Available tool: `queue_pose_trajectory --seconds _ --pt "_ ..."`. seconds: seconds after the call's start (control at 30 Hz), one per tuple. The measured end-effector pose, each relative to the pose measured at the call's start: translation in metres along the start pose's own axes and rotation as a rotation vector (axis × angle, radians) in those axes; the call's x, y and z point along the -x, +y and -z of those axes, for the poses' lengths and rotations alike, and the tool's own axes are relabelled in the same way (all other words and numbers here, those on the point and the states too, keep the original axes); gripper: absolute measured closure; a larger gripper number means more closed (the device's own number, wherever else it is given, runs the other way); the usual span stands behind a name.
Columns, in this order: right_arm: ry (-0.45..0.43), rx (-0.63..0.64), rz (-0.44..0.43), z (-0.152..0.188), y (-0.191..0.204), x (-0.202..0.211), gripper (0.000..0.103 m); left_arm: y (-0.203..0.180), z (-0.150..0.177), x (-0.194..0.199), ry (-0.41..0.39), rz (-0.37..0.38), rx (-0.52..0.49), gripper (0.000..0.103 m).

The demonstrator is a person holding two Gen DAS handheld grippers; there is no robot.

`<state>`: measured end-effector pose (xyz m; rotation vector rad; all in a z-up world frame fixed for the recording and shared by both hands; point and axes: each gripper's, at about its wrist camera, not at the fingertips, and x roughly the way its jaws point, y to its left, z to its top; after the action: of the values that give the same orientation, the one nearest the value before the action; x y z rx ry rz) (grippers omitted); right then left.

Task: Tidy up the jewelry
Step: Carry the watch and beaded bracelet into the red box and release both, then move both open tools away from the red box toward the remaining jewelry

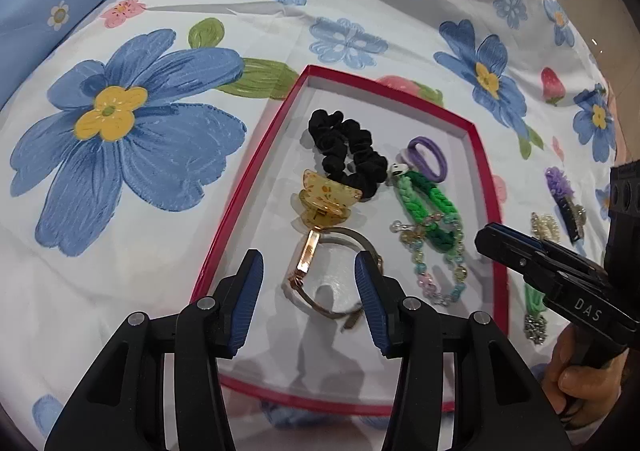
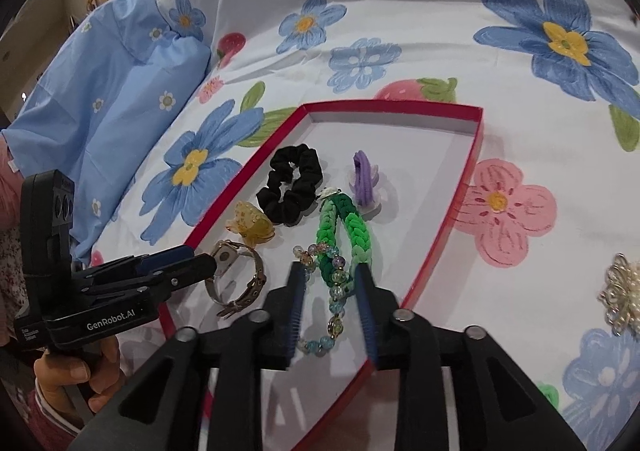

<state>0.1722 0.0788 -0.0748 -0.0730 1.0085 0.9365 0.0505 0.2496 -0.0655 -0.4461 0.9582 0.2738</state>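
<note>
A shallow red-rimmed box (image 1: 486, 187) with a white floor lies on a flowered bedsheet (image 1: 120, 211). Inside it are a black scrunchie (image 1: 344, 147), a purple hair tie (image 1: 428, 157), an amber hair claw (image 1: 324, 203), a green braided band (image 1: 428, 211), a pastel bead bracelet (image 1: 440, 275) and a wristwatch (image 1: 320, 275).

The left gripper (image 1: 309, 299) hangs over the near end of the box, its jaws spread wide with nothing between them, the watch lying below the gap. The right gripper (image 2: 332, 315) also stands parted and holds nothing; the bead bracelet lies on the box floor under its gap.

Readable writing: "DAS" on the side of the right gripper in the left view; "GenRobot.AI" on the body of the left gripper in the right view.

Outside the box, on the sheet to its right, lie a purple clip (image 1: 566, 199), a pearl ornament (image 1: 546, 227) and a green tassel (image 1: 534, 311), all well apart from both grippers' fingertips.
</note>
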Motion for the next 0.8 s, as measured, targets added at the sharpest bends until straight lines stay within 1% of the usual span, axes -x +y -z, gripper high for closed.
queue_pose_trajectory --seconds 0.07,0.27,0.33,0.43,0.8 --pt "-0.014 -0.007 -0.008 0.002 0.000 0.009 0.072 -0.002 0.002 0.008 -0.011 0.008 0.005 0.051" --pt "-0.077 -0.026 -0.028 0.012 0.000 0.046 0.071 -0.017 0.004 0.029 -0.039 0.035 -0.015 0.050" --pt "-0.099 -0.036 -0.026 0.018 -0.004 0.060 0.068 -0.025 0.005 0.036 -0.050 0.048 -0.025 0.048" --pt "-0.117 -0.067 -0.017 0.030 -0.015 0.078 0.067 -0.037 0.008 0.043 -0.058 0.068 -0.044 0.046" --pt "-0.185 -0.180 0.079 0.076 -0.066 0.145 0.067 -0.094 0.029 0.046 -0.022 0.140 -0.127 0.046"
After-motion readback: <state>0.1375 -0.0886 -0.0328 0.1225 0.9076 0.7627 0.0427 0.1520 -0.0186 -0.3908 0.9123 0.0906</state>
